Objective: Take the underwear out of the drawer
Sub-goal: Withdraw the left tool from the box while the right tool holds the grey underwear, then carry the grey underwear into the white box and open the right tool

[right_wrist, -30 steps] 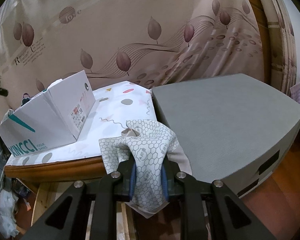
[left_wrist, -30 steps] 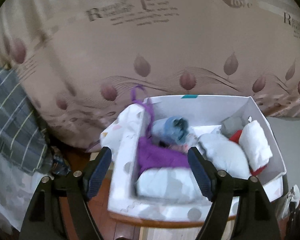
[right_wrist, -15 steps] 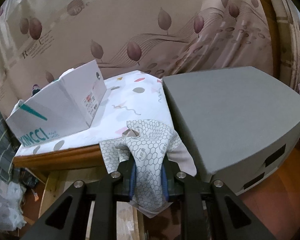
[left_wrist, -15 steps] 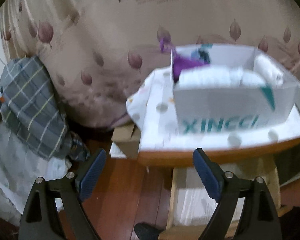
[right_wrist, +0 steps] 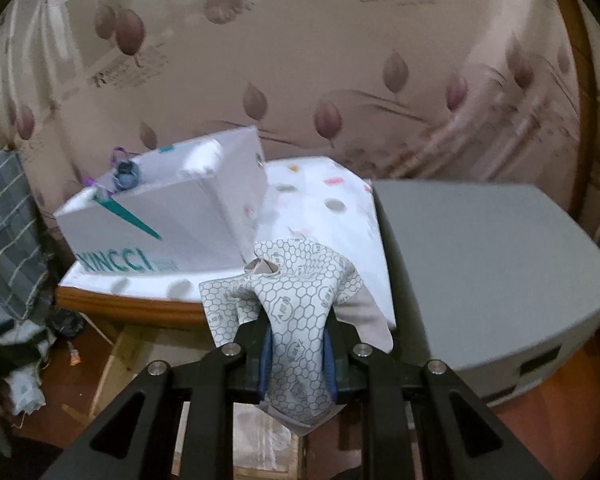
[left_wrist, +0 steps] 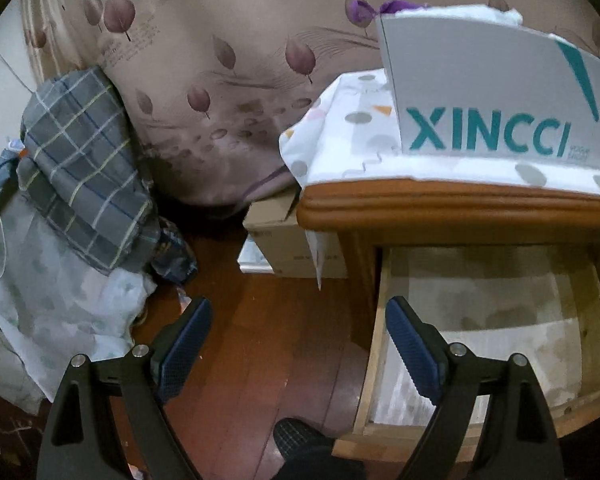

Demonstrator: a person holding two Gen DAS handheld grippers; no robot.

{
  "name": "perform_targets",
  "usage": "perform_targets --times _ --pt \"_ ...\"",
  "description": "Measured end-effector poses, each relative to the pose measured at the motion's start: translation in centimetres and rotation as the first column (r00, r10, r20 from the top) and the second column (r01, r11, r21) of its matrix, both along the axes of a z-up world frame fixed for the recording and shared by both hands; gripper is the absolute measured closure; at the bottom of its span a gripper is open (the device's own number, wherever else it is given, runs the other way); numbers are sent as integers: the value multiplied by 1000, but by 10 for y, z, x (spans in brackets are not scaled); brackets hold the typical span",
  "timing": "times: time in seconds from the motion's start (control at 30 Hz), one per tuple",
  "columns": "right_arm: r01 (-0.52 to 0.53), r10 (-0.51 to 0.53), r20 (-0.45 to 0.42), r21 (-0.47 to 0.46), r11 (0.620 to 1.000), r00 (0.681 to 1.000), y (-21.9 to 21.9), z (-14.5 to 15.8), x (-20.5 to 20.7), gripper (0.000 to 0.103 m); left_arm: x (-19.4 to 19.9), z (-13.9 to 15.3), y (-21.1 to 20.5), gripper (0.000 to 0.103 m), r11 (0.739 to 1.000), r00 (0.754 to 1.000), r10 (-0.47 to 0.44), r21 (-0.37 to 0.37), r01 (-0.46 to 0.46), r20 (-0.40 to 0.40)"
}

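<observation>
My right gripper is clamped tight on the underwear, a pale piece w/ a grey honeycomb print. The jaws pinch a bunched fold near its middle; the rest flops over the fingertips and hangs below them. So the underwear is already out of the drawer, up in the air just in front of the nightstand edge, approx level w/ the top.

My left gripper is wide open, nothing in it, hovering low over the wood floor just left of the nightstand, w/ its right finger overlapping the drawer's left side wall in view. The drawer is pulled out below the nightstand top, and what I can see of its pale lining looks bare.

On the nightstand top: a spotted white cloth, and on it the XINCCI box w/ rolled clothes poking over its rim. A grey box sits right of the nightstand.

Handling, my guess: the fabric is v. light, soft and limp w/ no stiffness, so it'll drape and swing, not hold shape. Not fragile, not slippery against the ribbed blue pads. Best hold is a gathered bunch or the waistband, since a single layer at the edge could slide out. The trailing flap could catch on the nightstand edge if I swing low. Looks like what's left is just setting it down somewhere.
</observation>
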State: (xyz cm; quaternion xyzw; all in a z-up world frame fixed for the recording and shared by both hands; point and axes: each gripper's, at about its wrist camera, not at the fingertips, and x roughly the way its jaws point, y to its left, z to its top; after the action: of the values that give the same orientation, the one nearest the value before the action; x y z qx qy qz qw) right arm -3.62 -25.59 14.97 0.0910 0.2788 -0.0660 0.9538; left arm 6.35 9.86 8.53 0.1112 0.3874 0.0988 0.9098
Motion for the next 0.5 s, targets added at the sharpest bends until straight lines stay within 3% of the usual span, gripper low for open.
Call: perform_targets --times 0.1,0.5 --pt "-37 37 23 -23 999 999 7 31 8 83 2 -7 3 16 998 1000 13 -60 -13 -8" --pt "-147 158 65 -148 978 985 59 114 67 83 3 -25 24 16 985 995 93 -143 -96 -25"
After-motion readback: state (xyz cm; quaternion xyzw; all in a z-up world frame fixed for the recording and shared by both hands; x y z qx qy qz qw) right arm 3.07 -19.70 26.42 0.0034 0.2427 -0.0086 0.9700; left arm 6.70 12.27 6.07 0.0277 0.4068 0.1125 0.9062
